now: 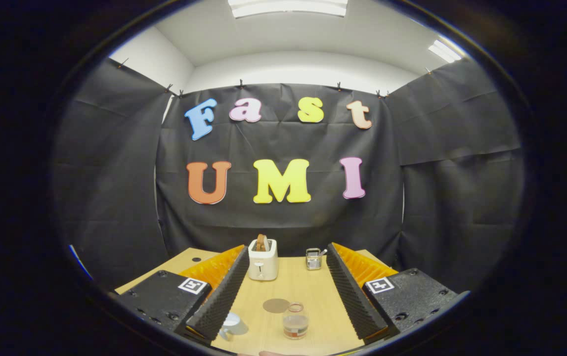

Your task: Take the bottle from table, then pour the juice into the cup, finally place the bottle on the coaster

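Wood-grain tabletop (308,291), pale and smooth, runs out ahead of you to the black cloth wall (283,217).

Gripper view: your gripper (283,291) has both fingers spread wide, nothing between the pads. The ribbed inner faces angle outward, and each finger base carries one square marker tag.

Count on the table:
- One bottle (295,320), small, clear and cylindrical, brownish juice in the lower part, round mouth at the top. It stands upright between the fingers, near their bases and apart from both.
- One coaster (276,305), a flat brown disc, just beside the bottle on its left and slightly farther out.
- One clear cup (234,324), low by the left finger and partly hidden by it. Can't tell much of its shape.
- One toaster (263,260), cream, boxy with rounded corners, one brown slice sticking out of the top. It sits beyond the fingertips, left of centre.
- One small metal rack-like item (314,259), shiny, beyond the fingertips to the right of the toaster. Too small to identify.

Room: black cloth on three sides, clipped along the top edge. White walls and ceiling above, with two ceiling light panels.
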